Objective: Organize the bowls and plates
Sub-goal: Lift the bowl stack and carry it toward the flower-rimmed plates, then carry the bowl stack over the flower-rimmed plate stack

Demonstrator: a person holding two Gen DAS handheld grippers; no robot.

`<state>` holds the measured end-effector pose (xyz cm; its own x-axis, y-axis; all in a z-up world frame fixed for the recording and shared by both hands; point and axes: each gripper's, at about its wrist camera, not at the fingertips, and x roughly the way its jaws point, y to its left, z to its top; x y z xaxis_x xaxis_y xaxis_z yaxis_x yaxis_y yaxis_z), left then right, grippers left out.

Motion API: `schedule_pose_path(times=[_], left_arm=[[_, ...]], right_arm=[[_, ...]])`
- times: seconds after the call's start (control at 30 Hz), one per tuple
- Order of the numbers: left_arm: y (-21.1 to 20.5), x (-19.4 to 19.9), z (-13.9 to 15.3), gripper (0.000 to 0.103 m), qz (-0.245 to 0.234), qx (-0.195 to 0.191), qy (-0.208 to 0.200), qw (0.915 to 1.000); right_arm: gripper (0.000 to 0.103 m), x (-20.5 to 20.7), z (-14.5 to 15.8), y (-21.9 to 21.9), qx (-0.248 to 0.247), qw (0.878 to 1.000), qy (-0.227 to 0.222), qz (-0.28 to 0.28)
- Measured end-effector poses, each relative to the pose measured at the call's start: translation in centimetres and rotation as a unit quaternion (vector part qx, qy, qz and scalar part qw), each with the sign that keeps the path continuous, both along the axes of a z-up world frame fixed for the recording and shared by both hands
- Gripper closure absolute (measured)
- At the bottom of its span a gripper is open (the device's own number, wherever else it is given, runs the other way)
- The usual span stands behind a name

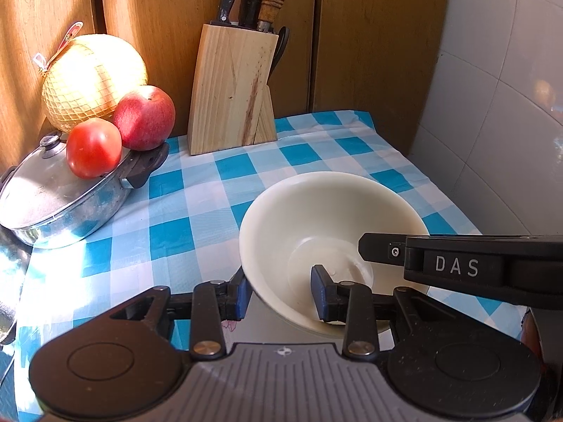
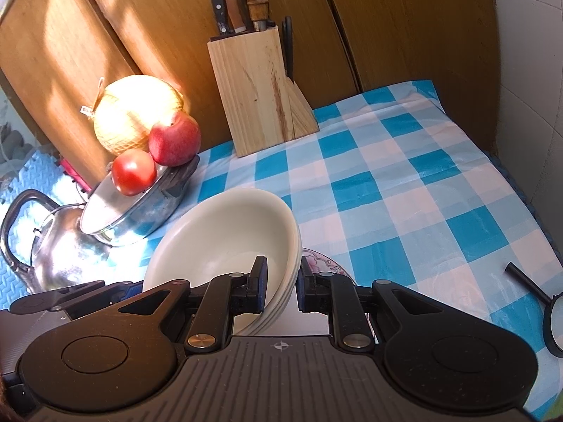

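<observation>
- A blue-and-white checked tablecloth (image 2: 404, 183) is backed by wooden panels.
- Three stacked cream bowls (image 2: 225, 242) are counted at 6 o'clock on it.
- Their rim is straddled, not pinched, by the half-spread jaws of the left gripper (image 1: 281, 295) and the right gripper (image 2: 281, 285).
- One knife block (image 1: 232, 88) is seen at 12 o'clock; one pot (image 1: 59, 197), one tomato (image 1: 94, 147) and one apple (image 1: 144, 116) at 10.

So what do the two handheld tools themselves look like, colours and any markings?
Both match: the left tool and right tool have black jointed linkage arms, silver pivot bolts, round black discs on either side, a grey ribbed centre plate with a small crosshair mark, and blue pads on black fingers. One arm reads "DAS" in white.
</observation>
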<state>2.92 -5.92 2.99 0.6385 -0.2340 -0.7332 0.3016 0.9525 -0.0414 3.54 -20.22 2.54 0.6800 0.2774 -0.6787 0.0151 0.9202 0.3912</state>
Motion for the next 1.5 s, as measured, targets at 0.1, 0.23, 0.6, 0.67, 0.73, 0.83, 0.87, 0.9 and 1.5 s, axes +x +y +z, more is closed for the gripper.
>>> schedule_pose_path(times=[0.1,0.23,0.6,0.67,0.73,0.83,0.87,0.9,1.5], left_arm=[[0.0,-0.3,0.0,0.074,-0.002,0.0,0.001,1.0],[0.0,-0.8,-0.1,0.074,-0.004,0.0,0.002,1.0],[0.4,-2.0,-0.3,0.073,-0.005,0.001,0.005,1.0],[0.5,-2.4,-0.5,0.073,-0.006,0.001,0.006,1.0],[0.6,-2.9,-0.6,0.073,-0.007,0.002,0.007,1.0],[0.6,-3.3,-0.7,0.072,-0.008,0.003,0.008,0.9999],[0.5,-3.5,-0.7,0.072,-0.008,0.003,0.008,0.9999],[0.5,-3.6,-0.7,0.072,-0.009,0.004,0.008,0.9999],[0.6,-4.6,-1.1,0.071,-0.014,0.008,0.014,0.9998]], right_arm=[[0.077,-0.8,-0.1,0.1,-0.002,1.0,-0.001,0.001],[0.077,-1.3,0.0,0.0,-0.002,1.0,0.0,0.002],[0.077,-2.4,-0.3,0.5,-0.001,1.0,0.006,0.008],[0.077,-2.6,-0.4,0.6,-0.002,1.0,0.007,0.009],[0.077,-2.8,-0.5,0.7,-0.001,1.0,0.007,0.009],[0.077,-3.3,-0.6,0.7,-0.001,1.0,0.008,0.009],[0.077,-3.3,-0.6,0.7,-0.001,1.0,0.009,0.009],[0.077,-3.4,-0.6,0.7,0.0,1.0,0.009,0.009],[0.075,-4.8,-0.8,1.2,-0.005,1.0,0.01,0.008]])
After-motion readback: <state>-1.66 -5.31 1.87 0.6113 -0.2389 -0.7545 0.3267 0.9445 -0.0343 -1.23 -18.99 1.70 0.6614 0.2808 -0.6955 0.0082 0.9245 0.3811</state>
